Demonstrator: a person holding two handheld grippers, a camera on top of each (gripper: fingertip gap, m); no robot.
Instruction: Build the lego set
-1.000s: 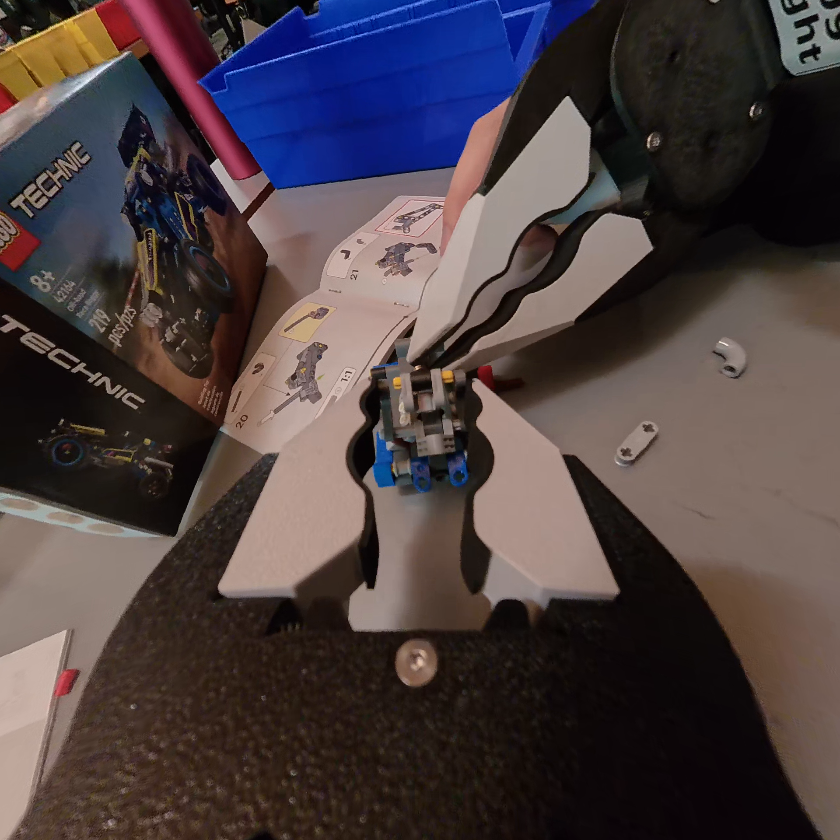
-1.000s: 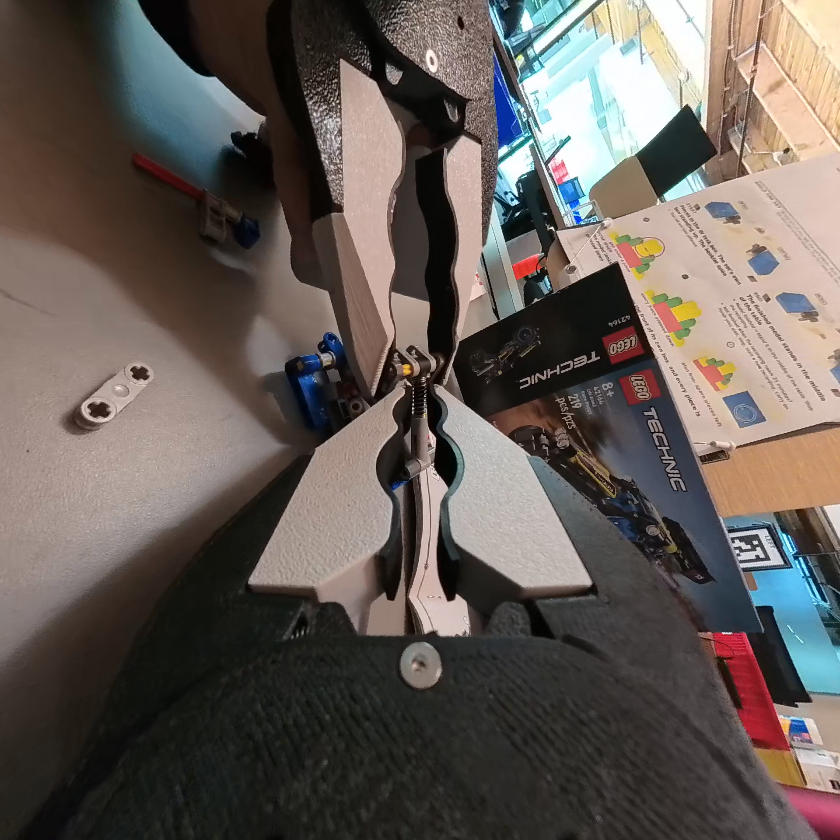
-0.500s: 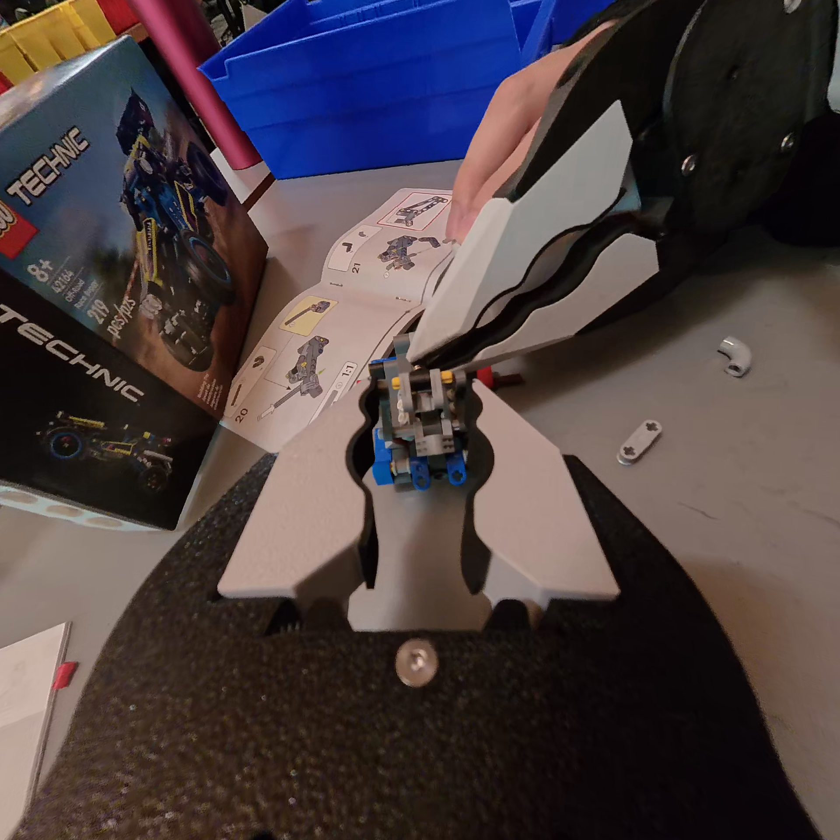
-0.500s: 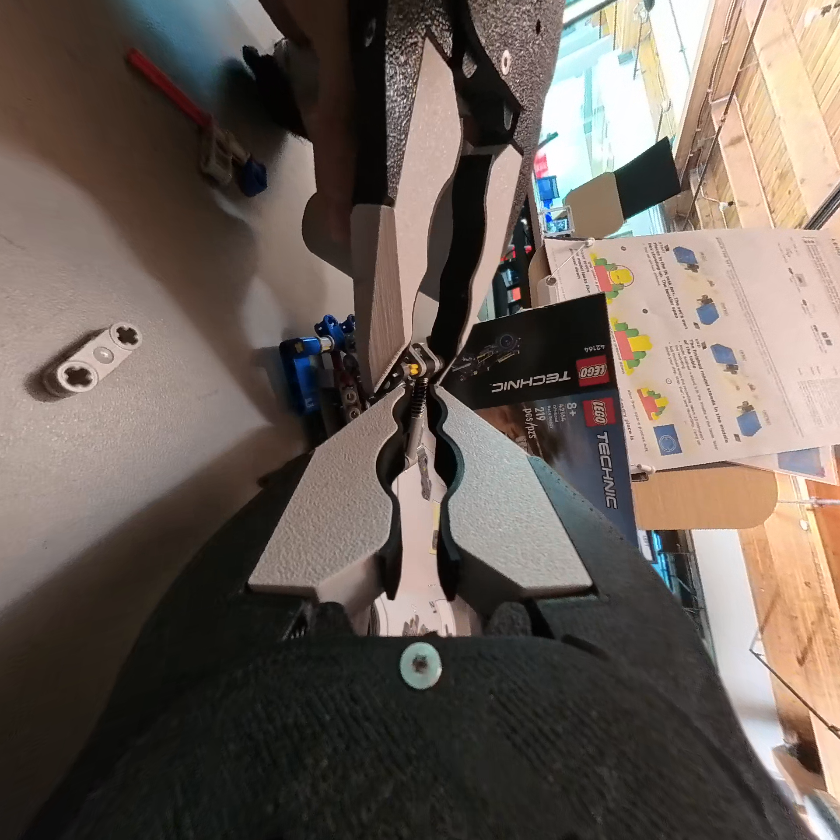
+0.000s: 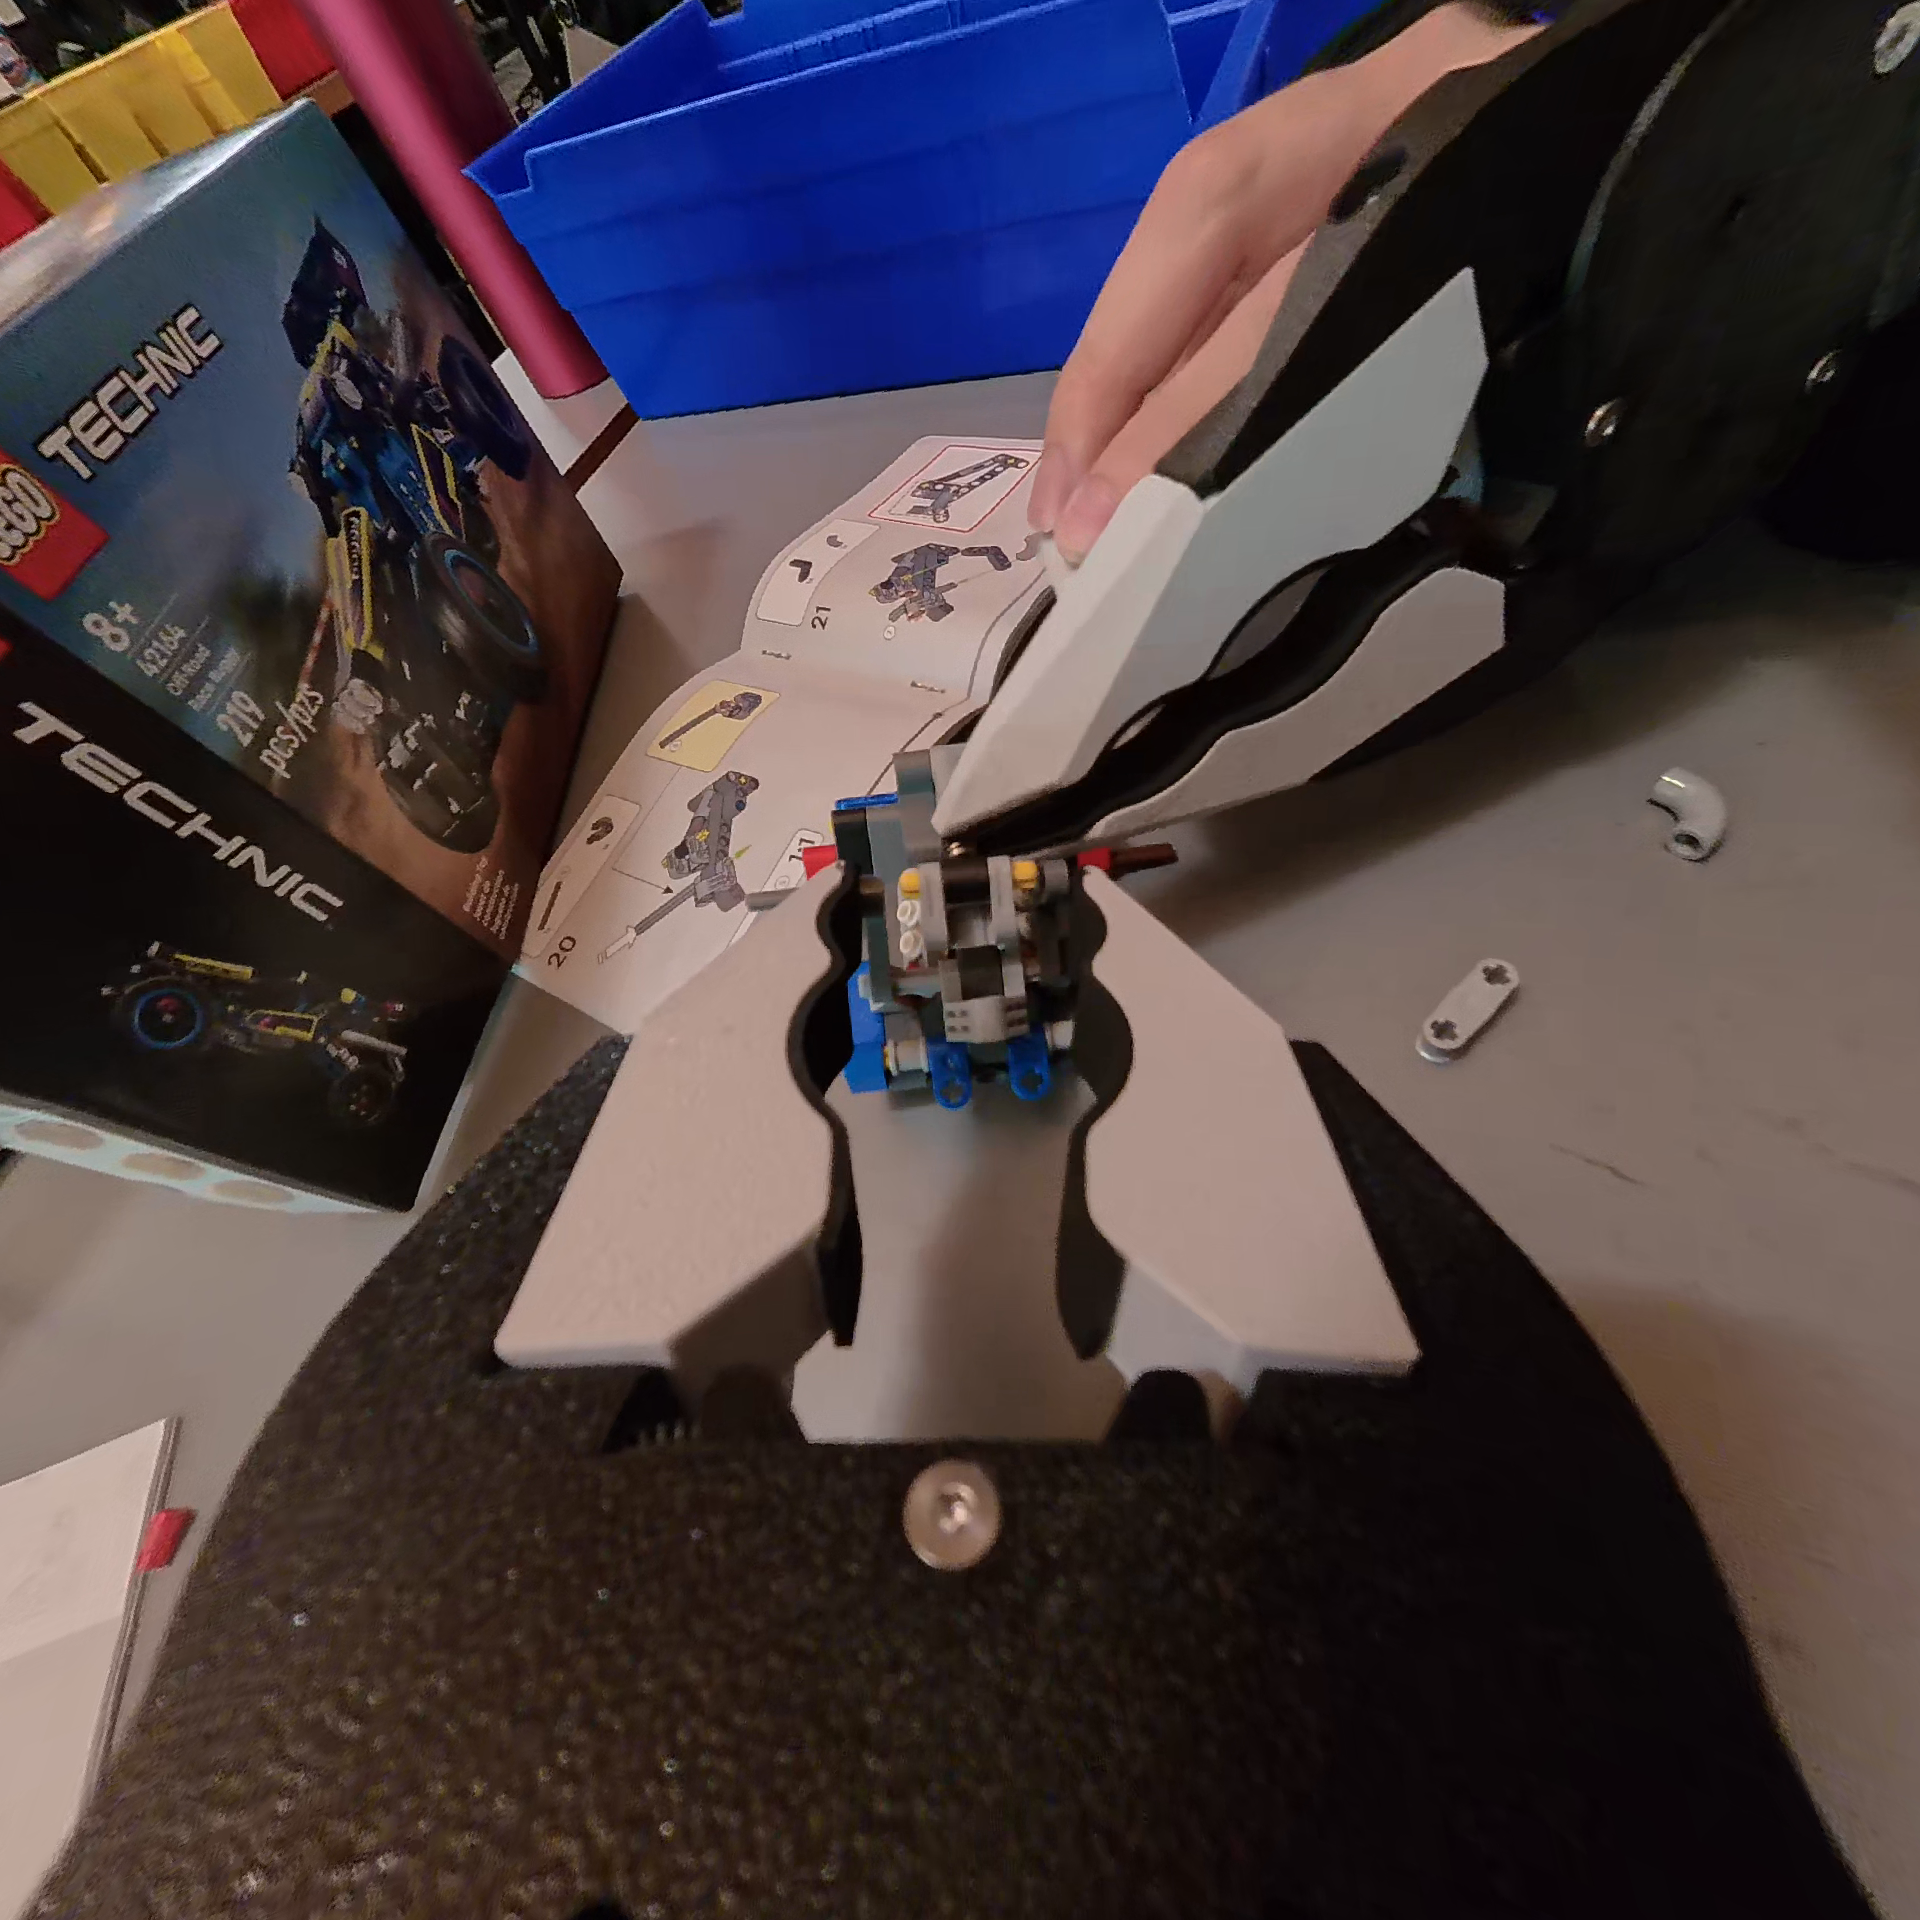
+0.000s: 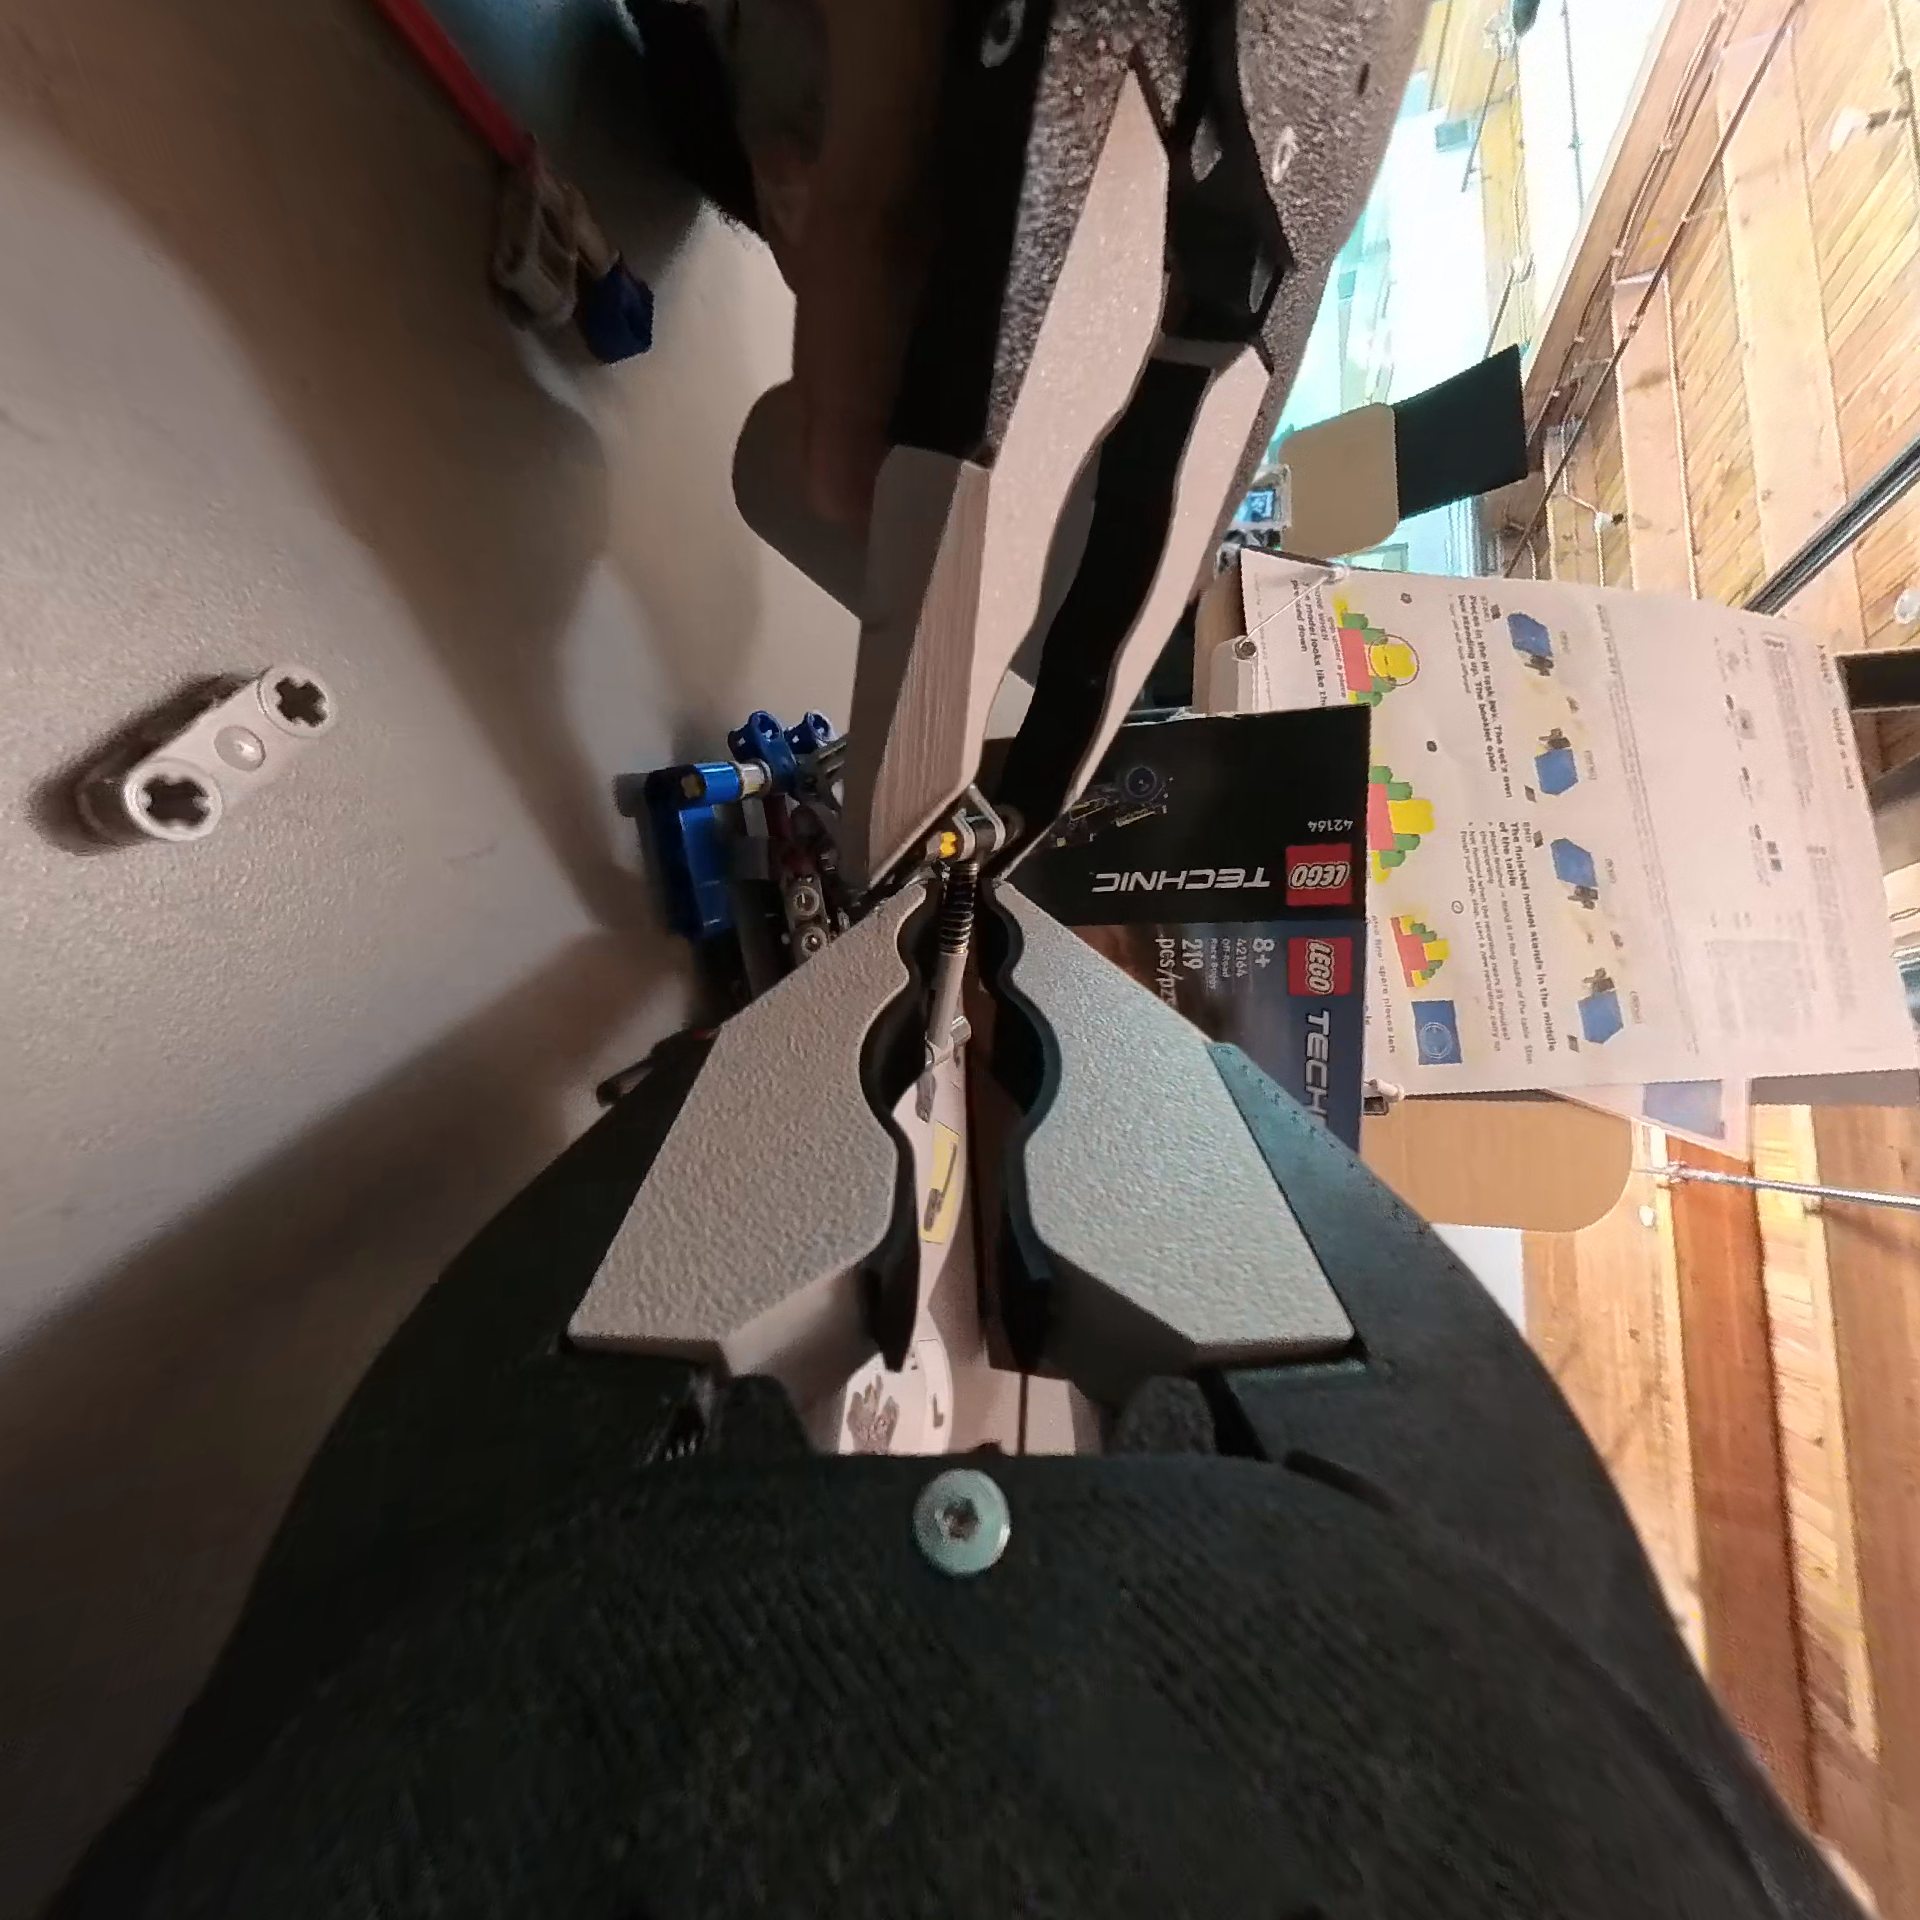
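Note:
My left gripper (image 5: 961,894) is shut on a small grey and blue brick assembly (image 5: 956,966) and holds it upright just above the grey table (image 5: 1558,1195). My right gripper (image 5: 951,826) comes in from the upper right, and its tips meet the top of the assembly. In the right wrist view my right gripper (image 6: 961,894) is shut on a thin grey shock absorber with a black spring (image 6: 956,925). The absorber's far end sits on the assembly's top pin. The assembly (image 6: 727,862) and the left gripper (image 6: 966,821) also show there.
A toy set box (image 5: 260,623) stands at the left, with an open instruction booklet (image 5: 831,623) behind the assembly. Blue bins (image 5: 831,187) line the back. A flat grey two-hole link (image 5: 1467,1010), a white elbow piece (image 5: 1688,821) and a red axle (image 5: 1127,857) lie at the right. A hand (image 5: 1164,312) holds the right gripper. The tips of both grippers are at nearly the same place. My left gripper's tips are some 12 centimetres from the white elbow piece (image 5: 1688,821).
The right gripper has tilted flatter and shifted slightly while its tips stay at the top of the assembly. Both grasps hold as before.

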